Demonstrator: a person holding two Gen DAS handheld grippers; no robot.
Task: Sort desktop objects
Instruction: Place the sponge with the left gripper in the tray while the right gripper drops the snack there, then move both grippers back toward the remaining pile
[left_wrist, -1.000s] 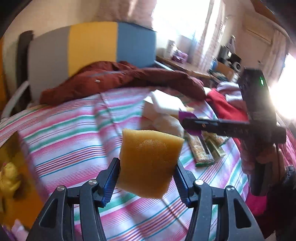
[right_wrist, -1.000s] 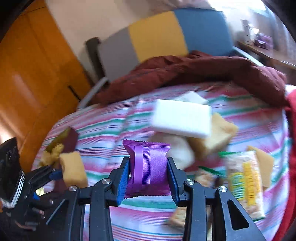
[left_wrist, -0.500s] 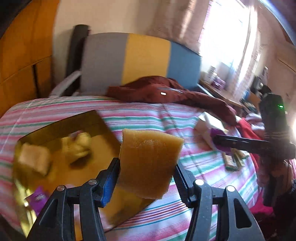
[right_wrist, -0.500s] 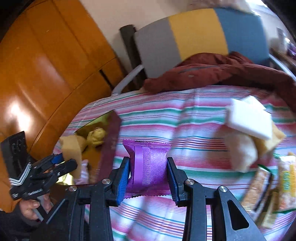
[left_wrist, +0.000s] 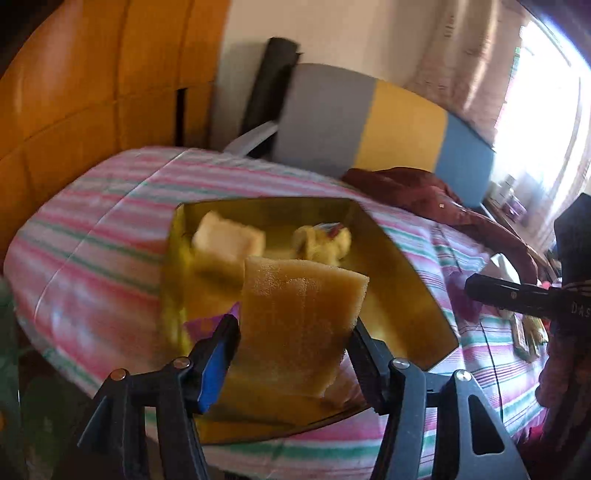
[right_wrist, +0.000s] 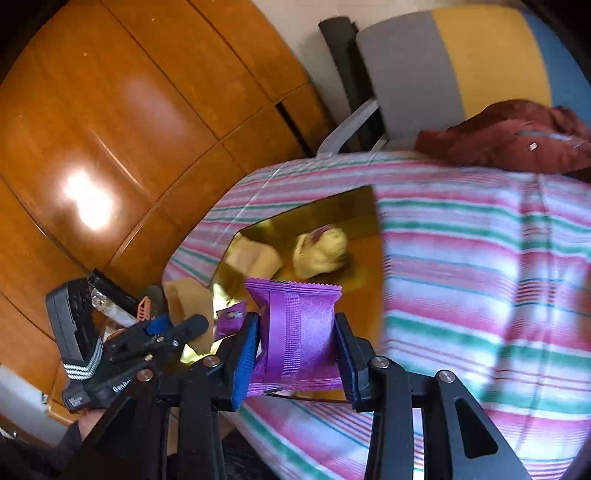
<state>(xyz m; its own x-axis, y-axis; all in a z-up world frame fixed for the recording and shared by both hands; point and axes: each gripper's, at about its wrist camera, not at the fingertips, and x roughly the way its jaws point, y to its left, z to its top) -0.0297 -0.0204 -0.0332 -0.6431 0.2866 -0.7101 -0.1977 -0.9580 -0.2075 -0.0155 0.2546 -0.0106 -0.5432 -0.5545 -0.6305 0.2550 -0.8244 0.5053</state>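
My left gripper (left_wrist: 291, 328) holds a tan sponge (left_wrist: 295, 291) upright over the near part of the gold tray (left_wrist: 406, 291). Its jaws are opening while the pads still touch the sponge. In the tray lie a pale sponge block (left_wrist: 229, 240), a crumpled yellow thing (left_wrist: 321, 242) and a small purple packet (left_wrist: 207, 325). My right gripper (right_wrist: 297, 339) carries a purple snack packet (right_wrist: 299, 325) above the tray's near rim (right_wrist: 332, 210). Its jaws are opening a little, with the packet still pinched. In the right wrist view the left gripper (right_wrist: 184, 326) shows at the tray's left with the sponge (right_wrist: 188, 302).
The tray rests on a pink, green and white striped bedspread (right_wrist: 480, 277). A maroon garment (right_wrist: 517, 140) lies by the grey, yellow and blue headboard (left_wrist: 369, 122). An orange wooden wardrobe (right_wrist: 129, 129) stands to the left. Snack bars (left_wrist: 524, 336) lie far right.
Both grippers swung left from the pile of objects to the gold tray, carrying the sponge and the purple packet. The tray now sits right under both loads.
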